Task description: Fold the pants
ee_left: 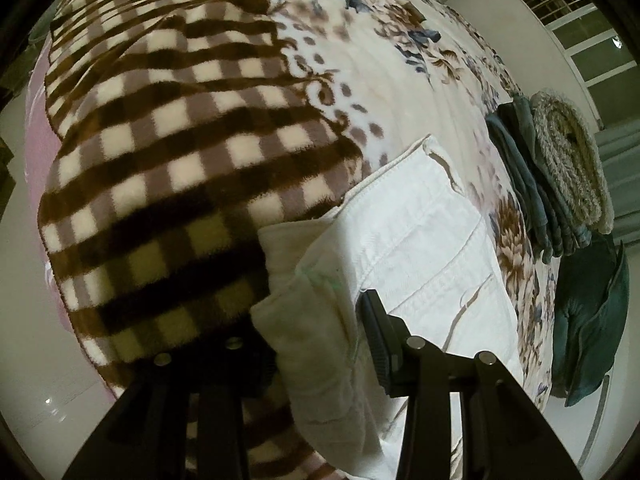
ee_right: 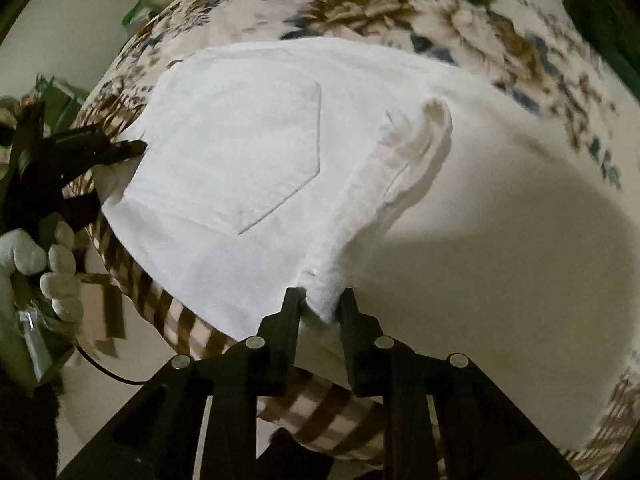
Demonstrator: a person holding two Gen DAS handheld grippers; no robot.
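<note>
White pants [ee_right: 240,152] lie on the blanket-covered bed, back pocket up. My right gripper [ee_right: 322,304] is shut on a bunched fold of the pants at their near edge. My left gripper [ee_left: 316,328] grips the waistband corner of the pants [ee_left: 420,232]; its left finger is hidden under the fabric, the right fingertip [ee_left: 374,320] shows. In the right wrist view the left gripper [ee_right: 132,148] is at the pants' left edge, held by a gloved hand [ee_right: 52,264].
A brown checked blanket [ee_left: 168,168] covers the near bed, over a floral bedspread [ee_left: 380,40]. Folded dark green clothes [ee_left: 532,184], a rolled fuzzy blanket [ee_left: 572,164] and a green cushion [ee_left: 588,320] sit at the bed's right edge.
</note>
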